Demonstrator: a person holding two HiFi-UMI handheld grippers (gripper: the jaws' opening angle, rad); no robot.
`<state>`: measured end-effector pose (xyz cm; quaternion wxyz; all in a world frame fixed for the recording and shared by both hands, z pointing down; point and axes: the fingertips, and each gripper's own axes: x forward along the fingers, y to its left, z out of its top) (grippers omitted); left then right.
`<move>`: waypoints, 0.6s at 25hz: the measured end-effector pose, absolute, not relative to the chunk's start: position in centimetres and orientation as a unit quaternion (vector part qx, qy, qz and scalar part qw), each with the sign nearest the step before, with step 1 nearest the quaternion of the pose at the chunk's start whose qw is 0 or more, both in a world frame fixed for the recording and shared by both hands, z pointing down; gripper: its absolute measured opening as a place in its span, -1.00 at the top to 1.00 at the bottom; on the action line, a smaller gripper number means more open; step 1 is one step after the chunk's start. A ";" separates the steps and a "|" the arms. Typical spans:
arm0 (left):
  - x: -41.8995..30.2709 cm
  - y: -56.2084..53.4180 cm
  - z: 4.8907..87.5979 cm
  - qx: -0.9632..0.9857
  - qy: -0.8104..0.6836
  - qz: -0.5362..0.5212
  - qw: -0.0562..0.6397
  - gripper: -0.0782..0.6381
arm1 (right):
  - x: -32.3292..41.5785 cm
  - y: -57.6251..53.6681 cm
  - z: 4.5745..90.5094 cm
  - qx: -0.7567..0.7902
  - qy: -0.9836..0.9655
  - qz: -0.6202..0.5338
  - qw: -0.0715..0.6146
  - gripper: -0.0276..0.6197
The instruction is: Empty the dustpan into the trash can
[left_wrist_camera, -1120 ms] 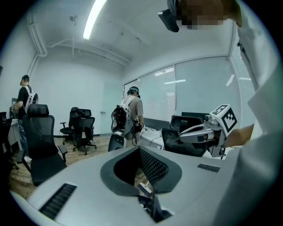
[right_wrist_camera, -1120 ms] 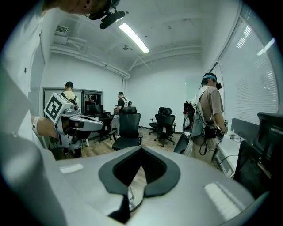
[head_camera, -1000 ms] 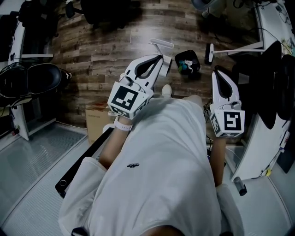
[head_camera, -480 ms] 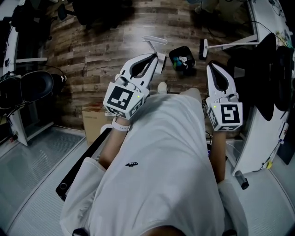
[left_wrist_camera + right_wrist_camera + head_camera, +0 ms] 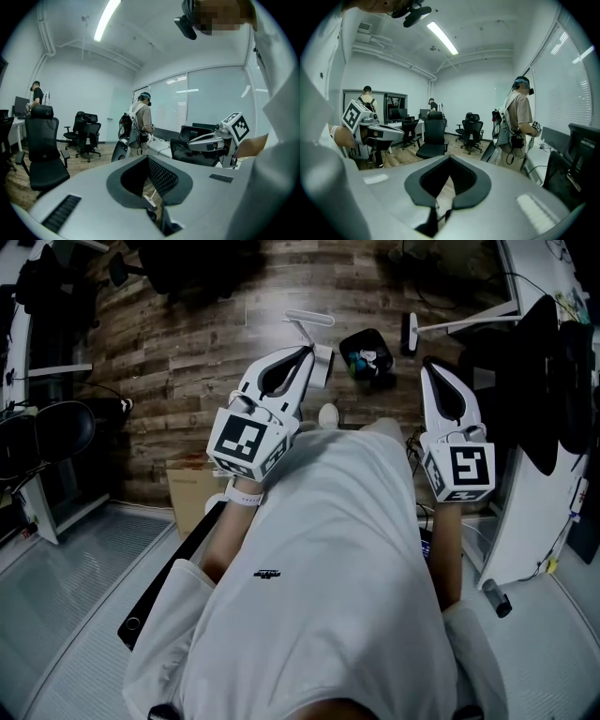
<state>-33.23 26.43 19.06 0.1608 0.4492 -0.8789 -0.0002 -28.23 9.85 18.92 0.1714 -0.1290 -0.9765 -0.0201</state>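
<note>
Holding both tongs out in front of the chest, above the wooden floor [image 5: 187, 352]. Holding the left tongs [image 5: 315, 356] pressed together and pinching nothing; doing the same with the right tongs [image 5: 432, 367], as seen along the jaws in each gripper view.

Looking down, in the head view only, on a small black trash can [image 5: 367, 352] standing on the floor, between the two tips in the picture, with coloured rubbish inside. Seeing just left of it a white thing with a handle, possibly the dustpan [image 5: 309, 322], but too small for being sure; lying apart from both tongs. Seeing right of the can a dark brush [image 5: 410, 334] on a long white stick.

Looking, in the gripper views, level across an office: showing black chairs [image 5: 42, 140], a standing person with a backpack [image 5: 143, 122], and the opposite tongs at the side.
</note>
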 end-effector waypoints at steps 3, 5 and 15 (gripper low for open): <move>-33.1 26.5 19.3 0.450 -0.878 0.000 0.163 0.76 | -28.0 9.6 18.9 -0.123 -0.977 -0.018 0.172 0.88; -33.1 26.4 19.3 0.452 -0.877 0.000 0.162 0.76 | -27.9 9.3 19.0 -0.118 -0.978 -0.017 0.172 0.88; -33.6 26.2 19.1 0.450 -0.879 -0.005 0.158 0.76 | -27.6 7.9 19.3 -0.096 -0.980 -0.003 0.172 0.88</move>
